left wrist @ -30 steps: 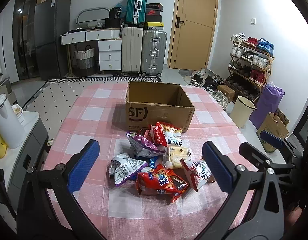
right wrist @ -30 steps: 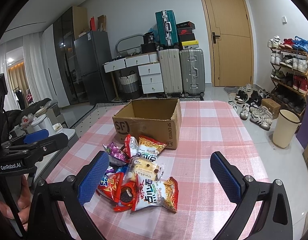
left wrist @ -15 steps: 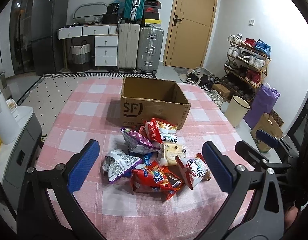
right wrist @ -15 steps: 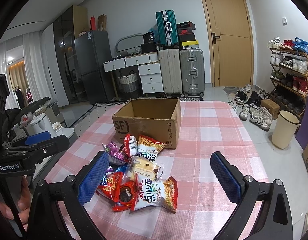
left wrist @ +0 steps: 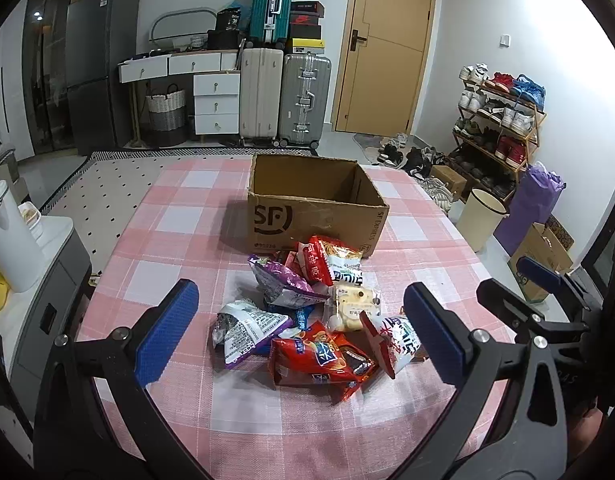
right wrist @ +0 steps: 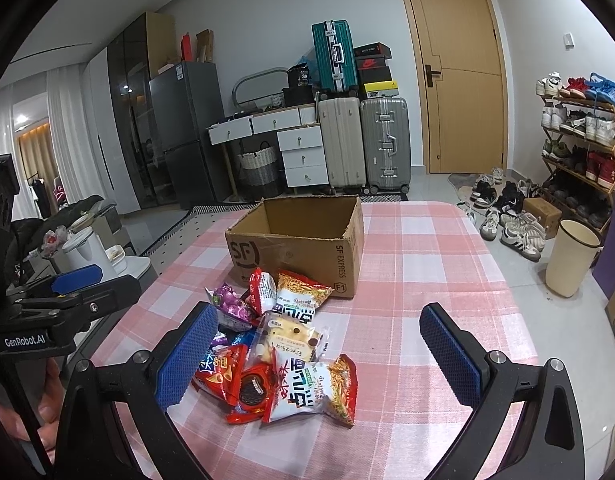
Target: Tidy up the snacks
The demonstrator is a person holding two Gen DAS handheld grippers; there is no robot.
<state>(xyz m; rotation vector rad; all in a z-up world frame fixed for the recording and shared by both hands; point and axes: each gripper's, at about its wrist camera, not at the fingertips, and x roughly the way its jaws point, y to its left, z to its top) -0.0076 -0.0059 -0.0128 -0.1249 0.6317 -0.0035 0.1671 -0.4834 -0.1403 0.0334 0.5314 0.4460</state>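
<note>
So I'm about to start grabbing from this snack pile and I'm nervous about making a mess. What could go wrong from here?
The packets lie overlapped in a heap, so the open left gripper may well pinch two at once or drag neighbours along. The noodle bag nearest the open right gripper could crush if squeezed hard. The cardboard box looks empty and light, so a bump might shove it.

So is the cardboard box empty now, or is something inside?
Empty as far as visible: the cardboard box shows bare inner walls; its floor is hidden.
</note>
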